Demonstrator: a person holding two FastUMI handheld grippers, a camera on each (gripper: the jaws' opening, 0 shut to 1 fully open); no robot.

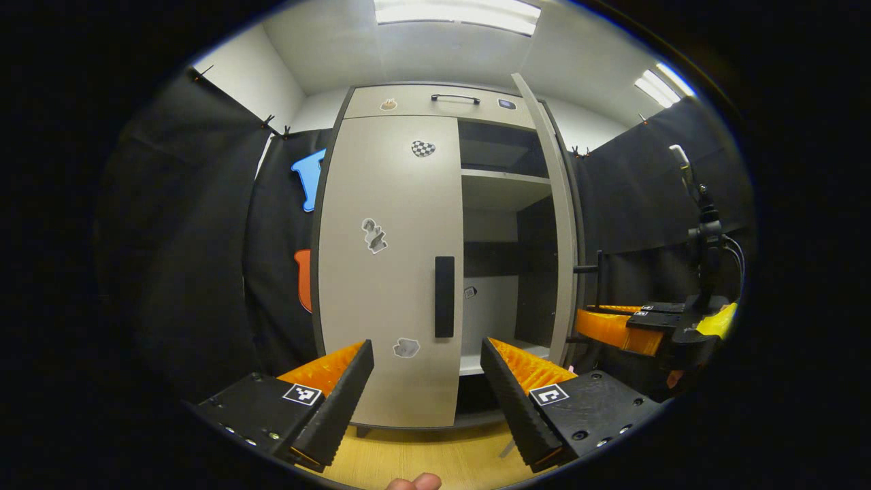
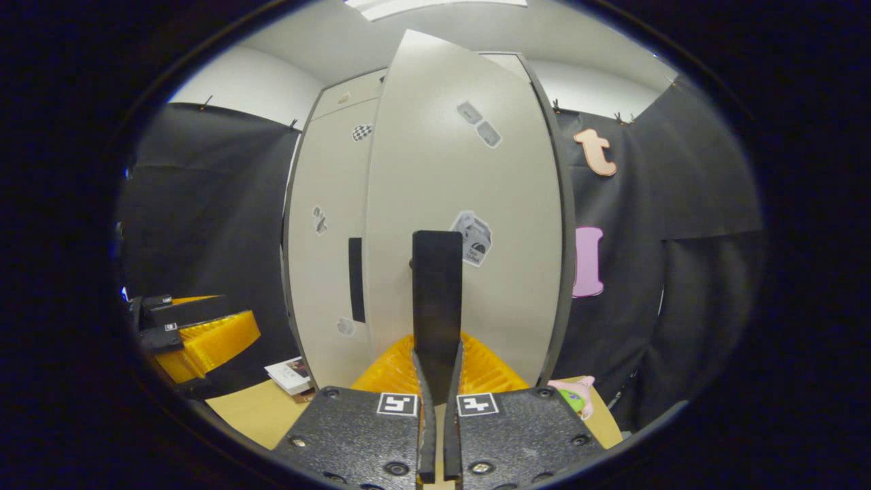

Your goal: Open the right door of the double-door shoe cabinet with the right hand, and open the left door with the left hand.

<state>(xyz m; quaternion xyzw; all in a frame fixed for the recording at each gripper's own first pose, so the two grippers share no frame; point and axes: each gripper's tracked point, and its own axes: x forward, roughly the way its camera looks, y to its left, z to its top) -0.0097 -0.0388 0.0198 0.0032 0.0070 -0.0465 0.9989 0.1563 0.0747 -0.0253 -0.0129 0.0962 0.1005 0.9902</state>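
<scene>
Right door (image 2: 469,204) of the shoe cabinet (image 1: 408,102) stood swung out; right gripper (image 2: 436,381) was clenched on its black handle (image 2: 437,292), so step 1 looked nearly done. Left door (image 1: 388,272) was shut. Left gripper (image 1: 427,381), fingers spread, hovered near the left door handle (image 1: 444,296), w/o contact. Next: close in, clamp it, pull.

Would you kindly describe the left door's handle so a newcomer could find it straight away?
Start at the tall pale shoe cabinet against the black cloth. Its left door is shut, while the right door stands open. The handle is the dark upright bar near that shut door's inner edge, unlike the small stickers scattered around it.
</scene>
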